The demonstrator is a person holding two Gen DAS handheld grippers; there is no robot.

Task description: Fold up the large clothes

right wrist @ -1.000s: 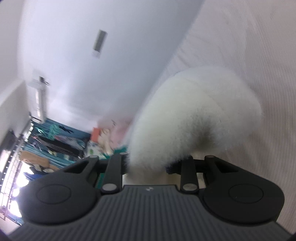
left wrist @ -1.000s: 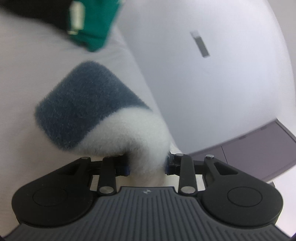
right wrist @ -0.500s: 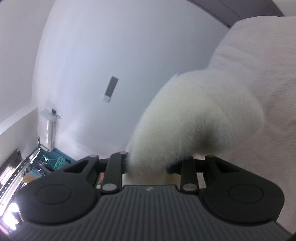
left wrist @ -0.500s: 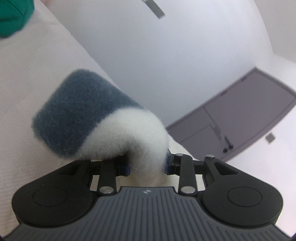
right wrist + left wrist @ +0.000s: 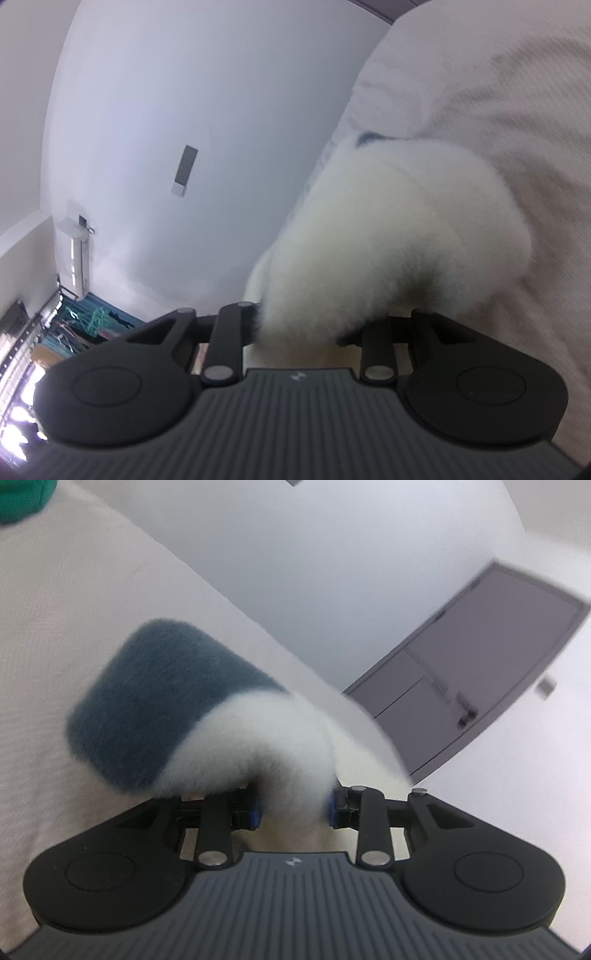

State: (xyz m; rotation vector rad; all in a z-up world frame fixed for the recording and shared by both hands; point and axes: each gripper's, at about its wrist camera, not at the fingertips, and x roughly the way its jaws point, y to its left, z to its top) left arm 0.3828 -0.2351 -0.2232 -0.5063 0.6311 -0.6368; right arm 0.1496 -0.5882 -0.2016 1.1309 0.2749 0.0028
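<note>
Behind everything in the left wrist view a pale wall and a grey door (image 5: 491,664) have swung into the picture, where a second ago a green object filled the top corner; the pale bedcover (image 5: 55,635) lies to the left. Between its blue pads the left gripper (image 5: 294,808) clamps the fluffy garment (image 5: 207,716), its blue-grey cuff folded over. In the right wrist view the wall takes less of the picture and the bedcover (image 5: 498,92) more than before. Here the right gripper (image 5: 299,330) holds white fleece (image 5: 388,236), but its jaws are opening, so I judge the fold is being laid down and released.
</note>
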